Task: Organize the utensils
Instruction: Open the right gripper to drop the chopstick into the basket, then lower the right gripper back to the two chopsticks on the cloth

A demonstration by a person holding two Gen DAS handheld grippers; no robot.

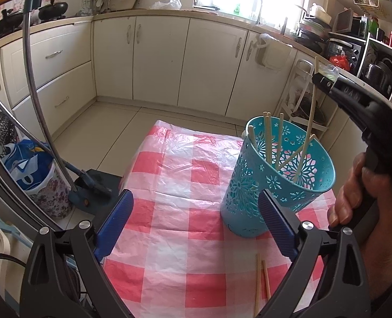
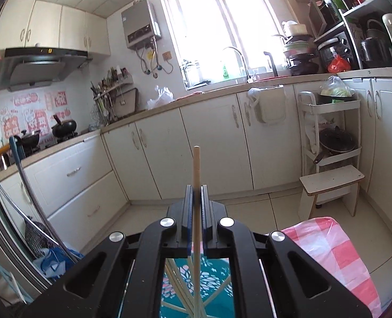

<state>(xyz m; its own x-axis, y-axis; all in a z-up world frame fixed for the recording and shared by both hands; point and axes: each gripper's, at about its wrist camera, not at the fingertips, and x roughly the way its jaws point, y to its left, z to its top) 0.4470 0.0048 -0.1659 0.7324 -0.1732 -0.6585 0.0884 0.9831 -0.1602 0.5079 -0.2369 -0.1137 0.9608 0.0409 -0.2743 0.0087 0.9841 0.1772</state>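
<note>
A chopstick (image 2: 196, 175) is gripped in the closed right claw (image 1: 318, 79), held nearly upright with its long axis running down into the teal holder (image 1: 278, 175) directly below the claw. Its lower end is already seen inside the rim among other chopsticks. The left claw (image 1: 196, 222) is held open and empty beside the holder. Two more chopsticks (image 1: 262, 283) are left on the table (image 1: 169, 175), nearer the left claw.

We could not see the lower end of the held chopstick (image 2: 196, 238), because the frame edge cut it. The two loose chopsticks (image 1: 262, 283) were also cut off below.
</note>
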